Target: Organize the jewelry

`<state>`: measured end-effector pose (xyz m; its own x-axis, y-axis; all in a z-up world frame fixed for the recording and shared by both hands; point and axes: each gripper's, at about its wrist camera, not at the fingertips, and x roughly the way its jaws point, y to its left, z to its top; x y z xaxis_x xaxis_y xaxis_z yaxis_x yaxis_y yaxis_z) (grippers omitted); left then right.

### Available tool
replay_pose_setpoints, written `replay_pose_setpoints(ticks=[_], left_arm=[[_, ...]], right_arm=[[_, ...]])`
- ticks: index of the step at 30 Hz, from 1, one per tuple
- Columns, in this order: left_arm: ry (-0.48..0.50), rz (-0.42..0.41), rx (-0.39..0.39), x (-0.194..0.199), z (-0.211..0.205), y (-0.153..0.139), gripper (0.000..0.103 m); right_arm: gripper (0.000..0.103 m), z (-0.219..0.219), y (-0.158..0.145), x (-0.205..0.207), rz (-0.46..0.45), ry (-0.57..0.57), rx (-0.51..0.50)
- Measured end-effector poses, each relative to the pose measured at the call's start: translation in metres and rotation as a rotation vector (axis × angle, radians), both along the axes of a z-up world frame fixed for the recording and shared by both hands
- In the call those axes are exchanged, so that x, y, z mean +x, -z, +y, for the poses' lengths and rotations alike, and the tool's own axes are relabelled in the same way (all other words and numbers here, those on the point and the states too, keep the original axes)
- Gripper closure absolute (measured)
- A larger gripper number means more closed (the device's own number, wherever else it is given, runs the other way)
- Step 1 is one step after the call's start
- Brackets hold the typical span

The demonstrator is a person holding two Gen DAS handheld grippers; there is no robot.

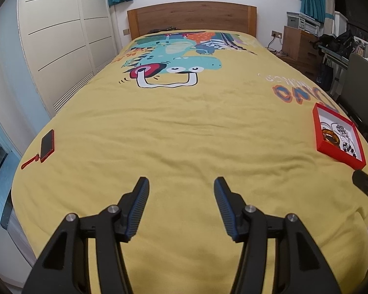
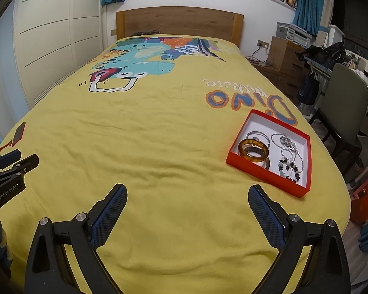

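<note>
- The right gripper (image 2: 187,205) hovered low over the yellow dinosaur bedspread (image 2: 159,147), its blue-padded fingers spread wide with nothing between them, aimed forward rather than at any piece.
- The left gripper (image 1: 181,196) hung likewise, fingers apart and bare, well left of the jewelry.
- The red box (image 2: 265,175) sat near the bed's right edge, within the right gripper's reach.
- Inside lay an amber bangle (image 2: 254,150) overlapping darker bangles, silver bangles (image 2: 257,136) behind, and tangled silver chains with a beaded bracelet (image 2: 288,169) on the right.
- Everything already lay gathered in the box; whether sorted or awaiting sorting could not be judged.
- A red-cased phone (image 1: 47,145) lay far left.
</note>
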<state>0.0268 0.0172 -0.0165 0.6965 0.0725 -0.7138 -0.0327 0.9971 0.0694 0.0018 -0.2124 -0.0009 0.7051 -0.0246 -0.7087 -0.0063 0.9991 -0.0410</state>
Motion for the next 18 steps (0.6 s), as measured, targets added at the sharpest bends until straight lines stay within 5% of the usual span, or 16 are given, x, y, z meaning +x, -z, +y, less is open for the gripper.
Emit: replay_pose_setpoints(ticks=[18], left_arm=[[0.015,0.013,-0.018,-0.002,-0.002,0.008,0.049]], right_arm=[[0.005,-0.005,0.025,-0.001,0.068,0.029,-0.007]])
